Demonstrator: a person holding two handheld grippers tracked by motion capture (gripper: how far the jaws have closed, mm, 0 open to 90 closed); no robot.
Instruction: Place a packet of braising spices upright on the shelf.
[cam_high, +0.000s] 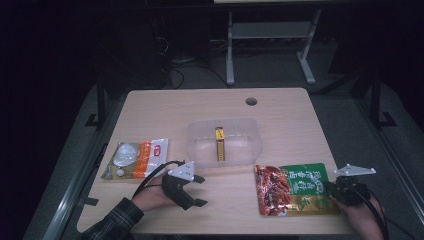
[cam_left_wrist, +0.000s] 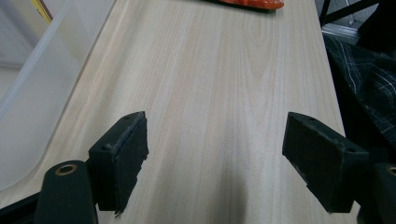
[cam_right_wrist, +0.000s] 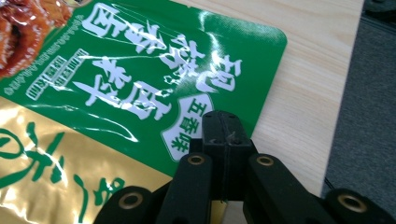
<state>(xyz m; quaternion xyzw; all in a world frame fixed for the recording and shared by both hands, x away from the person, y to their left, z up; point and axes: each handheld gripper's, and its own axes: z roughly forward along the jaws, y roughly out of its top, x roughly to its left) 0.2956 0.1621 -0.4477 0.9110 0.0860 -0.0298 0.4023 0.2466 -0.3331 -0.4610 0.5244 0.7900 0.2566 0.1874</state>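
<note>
Light wood table (cam_high: 295, 120), dark room. Green snack pouch (cam_high: 295, 189) lies at the near right corner, its edge pinched by right gripper (cam_right_wrist: 223, 122), jaws fully closed. Left gripper (cam_left_wrist: 215, 154) is held wide open, empty. Slippery foil could be lost on lifting.

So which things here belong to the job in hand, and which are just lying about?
In the job:
- right gripper, jaws shut at the edge of the green snack packet; whether it pinches the packet is unclear
- clear plastic bin, probably the target

Lying about:
- orange-and-white packet
- yellow stick in the bin
- left gripper, open over bare table
</note>
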